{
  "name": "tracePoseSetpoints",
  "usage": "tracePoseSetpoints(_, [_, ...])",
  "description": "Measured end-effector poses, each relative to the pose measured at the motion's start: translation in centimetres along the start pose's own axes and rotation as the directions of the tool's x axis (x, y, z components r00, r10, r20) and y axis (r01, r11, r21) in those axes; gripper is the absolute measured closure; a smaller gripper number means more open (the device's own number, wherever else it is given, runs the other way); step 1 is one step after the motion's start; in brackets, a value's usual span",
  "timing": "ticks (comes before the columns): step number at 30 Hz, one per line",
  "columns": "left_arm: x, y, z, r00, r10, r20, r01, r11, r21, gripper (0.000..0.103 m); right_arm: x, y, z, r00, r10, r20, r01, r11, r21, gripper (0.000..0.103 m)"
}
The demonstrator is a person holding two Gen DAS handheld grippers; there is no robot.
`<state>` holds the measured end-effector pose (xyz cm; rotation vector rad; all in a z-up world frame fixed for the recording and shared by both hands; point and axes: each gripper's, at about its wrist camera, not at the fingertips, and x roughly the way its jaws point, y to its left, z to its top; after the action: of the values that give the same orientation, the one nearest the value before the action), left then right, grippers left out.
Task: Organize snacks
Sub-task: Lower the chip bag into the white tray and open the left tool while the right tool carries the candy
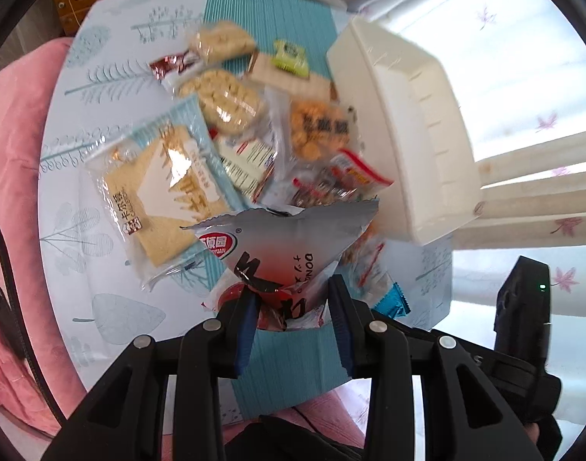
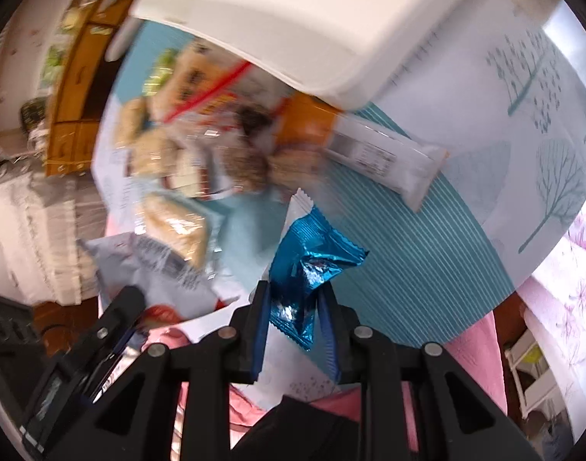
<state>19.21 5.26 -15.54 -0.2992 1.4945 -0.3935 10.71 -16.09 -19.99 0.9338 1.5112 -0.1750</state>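
Note:
My left gripper [image 1: 293,299] is shut on a grey and red snack packet [image 1: 289,246] and holds it above the table. Behind it lies a pile of snacks: a clear cracker pack [image 1: 166,192], a puffed-rice cake [image 1: 227,103] and a pack of yellow balls [image 1: 316,130]. A white plastic tray [image 1: 408,115] stands to the right of the pile. In the right wrist view, my right gripper [image 2: 294,296] is shut on a crumpled blue foil packet [image 2: 312,246], lifted off the teal runner [image 2: 408,269]. The white tray [image 2: 293,19] sits beyond it. The left gripper [image 2: 120,315] with its grey packet [image 2: 158,265] shows at lower left.
The round table has a white tree-print cloth [image 1: 100,307] with a teal striped runner [image 1: 293,357] down the middle. A long white and orange bar pack [image 2: 381,153] lies near the tray. Pink fabric [image 1: 12,153] borders the table. A wooden cabinet [image 2: 77,77] stands behind.

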Motion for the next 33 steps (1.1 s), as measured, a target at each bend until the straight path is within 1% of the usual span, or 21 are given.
tracePoseSetpoints(4, [-1.3, -0.6, -0.4, 0.996, -0.038, 0.076, 0.04, 0.999, -0.021, 0.069, -2.8, 1.1, 0.1, 0.999, 0.029, 0.019, -0.027, 0.995, -0.097, 0.078])
tracePoseSetpoints(5, [-1.8, -0.6, -0.6, 0.994, -0.046, 0.095, 0.049, 0.998, -0.025, 0.069, -2.9, 1.7, 0.1, 0.999, 0.029, 0.026, -0.026, 0.993, -0.117, 0.078])
tracePoseSetpoints(7, [-2.4, -1.5, -0.8, 0.988, -0.054, 0.148, 0.059, 0.998, -0.028, 0.069, -3.9, 2.5, 0.5, 0.998, 0.032, 0.048, -0.024, 0.984, -0.176, 0.078])
tracePoseSetpoints(10, [-2.9, -3.0, -0.9, 0.974, -0.044, 0.223, 0.053, 0.998, -0.035, 0.069, -5.5, 2.7, 1.1, 0.996, 0.05, 0.08, -0.027, 0.965, -0.261, 0.078])
tracePoseSetpoints(14, [-3.3, -5.2, -1.0, 0.947, -0.061, 0.316, 0.079, 0.996, -0.047, 0.069, -7.9, 3.8, 2.2, 0.985, 0.074, 0.153, -0.008, 0.921, -0.389, 0.079])
tracePoseSetpoints(17, [-3.4, -7.1, -1.1, 0.928, -0.028, 0.37, 0.051, 0.997, -0.051, 0.069, -10.0, 3.9, 3.4, 0.973, 0.075, 0.22, 0.042, 0.873, -0.485, 0.081])
tracePoseSetpoints(19, [-3.3, -8.1, -1.2, 0.917, -0.018, 0.398, 0.046, 0.997, -0.059, 0.069, -11.1, 3.8, 4.1, 0.965, 0.067, 0.255, 0.083, 0.84, -0.536, 0.083])
tracePoseSetpoints(21, [-2.8, -9.3, -1.2, 0.907, -0.015, 0.421, 0.05, 0.996, -0.072, 0.069, -12.0, 3.4, 4.9, 0.961, 0.068, 0.268, 0.101, 0.815, -0.57, 0.092])
tracePoseSetpoints(22, [-2.7, -9.6, -1.2, 0.904, -0.015, 0.427, 0.052, 0.996, -0.076, 0.069, -12.3, 3.2, 5.3, 0.961, 0.069, 0.269, 0.105, 0.806, -0.582, 0.099])
tracePoseSetpoints(23, [-2.4, -10.1, -1.2, 0.9, -0.014, 0.435, 0.056, 0.995, -0.082, 0.069, -12.6, 2.8, 5.9, 0.962, 0.068, 0.266, 0.108, 0.797, -0.595, 0.103])
tracePoseSetpoints(25, [-2.0, -11.0, -1.0, 0.893, -0.006, 0.45, 0.057, 0.993, -0.1, 0.069, -12.7, 1.9, 7.2, 0.967, 0.066, 0.247, 0.103, 0.784, -0.612, 0.103])
tracePoseSetpoints(28, [-1.2, -12.6, -0.7, 0.882, 0.0, 0.472, 0.059, 0.992, -0.11, 0.069, -13.1, 1.0, 8.6, 0.97, 0.069, 0.234, 0.094, 0.779, -0.62, 0.103])
tracePoseSetpoints(31, [-0.4, -14.4, -0.3, 0.878, -0.001, 0.478, 0.048, 0.995, -0.087, 0.069, -14.0, 0.4, 10.0, 0.967, 0.073, 0.245, 0.104, 0.764, -0.637, 0.103])
tracePoseSetpoints(33, [0.2, -15.7, 0.1, 0.876, 0.001, 0.481, 0.034, 0.997, -0.063, 0.069, -14.1, 0.1, 10.2, 0.964, 0.073, 0.254, 0.112, 0.756, -0.645, 0.103])
